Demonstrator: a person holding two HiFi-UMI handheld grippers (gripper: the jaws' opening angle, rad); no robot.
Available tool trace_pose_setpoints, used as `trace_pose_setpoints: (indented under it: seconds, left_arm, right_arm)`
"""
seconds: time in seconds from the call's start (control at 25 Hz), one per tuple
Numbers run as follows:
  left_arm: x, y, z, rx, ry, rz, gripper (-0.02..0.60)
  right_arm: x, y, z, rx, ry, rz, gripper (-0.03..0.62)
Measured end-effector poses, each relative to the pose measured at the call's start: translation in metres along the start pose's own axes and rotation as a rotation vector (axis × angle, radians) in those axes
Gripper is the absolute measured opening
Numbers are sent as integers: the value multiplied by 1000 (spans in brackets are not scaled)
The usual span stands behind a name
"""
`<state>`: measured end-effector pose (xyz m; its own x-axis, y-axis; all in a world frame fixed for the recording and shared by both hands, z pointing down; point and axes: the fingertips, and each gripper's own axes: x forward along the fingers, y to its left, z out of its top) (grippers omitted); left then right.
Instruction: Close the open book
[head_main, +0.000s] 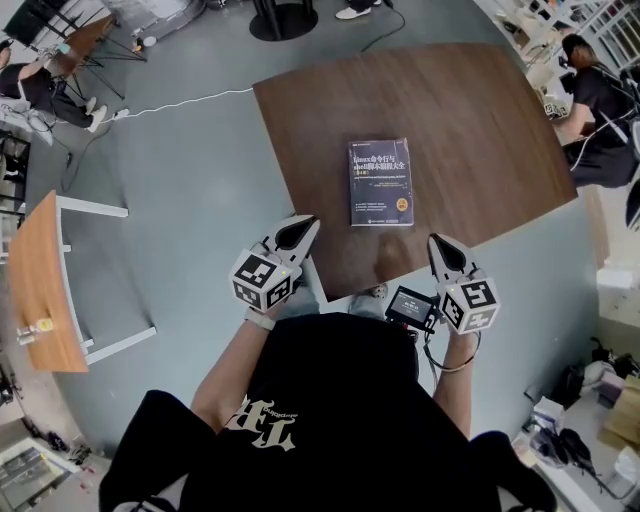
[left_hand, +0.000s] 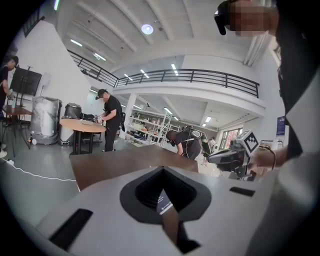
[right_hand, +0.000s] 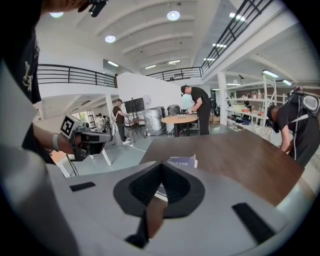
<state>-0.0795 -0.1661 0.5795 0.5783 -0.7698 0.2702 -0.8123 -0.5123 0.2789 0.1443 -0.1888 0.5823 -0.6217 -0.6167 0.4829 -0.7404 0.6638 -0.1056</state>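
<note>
So the book (head_main: 380, 182) lies cover-up on the table (head_main: 480, 120), looking shut, long axis pointing away from the person, just ahead of and between the left gripper (head_main: 303, 228) and right gripper (head_main: 438, 248), both pinched together on nothing, with the right one maybe a touch nearer.

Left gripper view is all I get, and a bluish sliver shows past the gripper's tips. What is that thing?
Observer: A book, lying flat on the table. The head view shows it whole.
Operator: Is it open?
Observer: No, it is closed, with the cover up.
Operator: Is the other gripper touching it?
Observer: No. The right gripper is at the table's near edge, apart from the book.
</note>
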Motion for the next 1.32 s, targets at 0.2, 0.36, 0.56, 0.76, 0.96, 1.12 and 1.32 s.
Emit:
trace_pose_setpoints:
  seconds: [0.2, 0.36, 0.56, 0.76, 0.96, 1.12, 1.32]
  left_arm:
    - [0, -2, 0, -5, 0, -8, 3]
    - [5, -5, 1, 2, 5, -26, 3]
    - [10, -5, -4, 5, 26, -37, 3]
    - [10, -6, -5, 3, 34, -39, 3]
    - [13, -10, -5, 1, 36, -39, 3]
    - [12, -9, -9, 0, 37, -40, 3]
    - [7, -8, -10, -2, 39, -39, 3]
  right_arm:
    - [2, 9, 3, -13, 6, 15, -14]
    - [1, 7, 3, -11, 7, 12, -14]
    - [0, 5, -2, 1, 12, 6, -14]
    - [0, 5, -6, 9, 14, 5, -14]
    - [-1, 2, -8, 13, 11, 7, -14]
    - [0, 3, -11, 15, 12, 4, -14]
    - [-2, 8, -11, 17, 10, -1, -13]
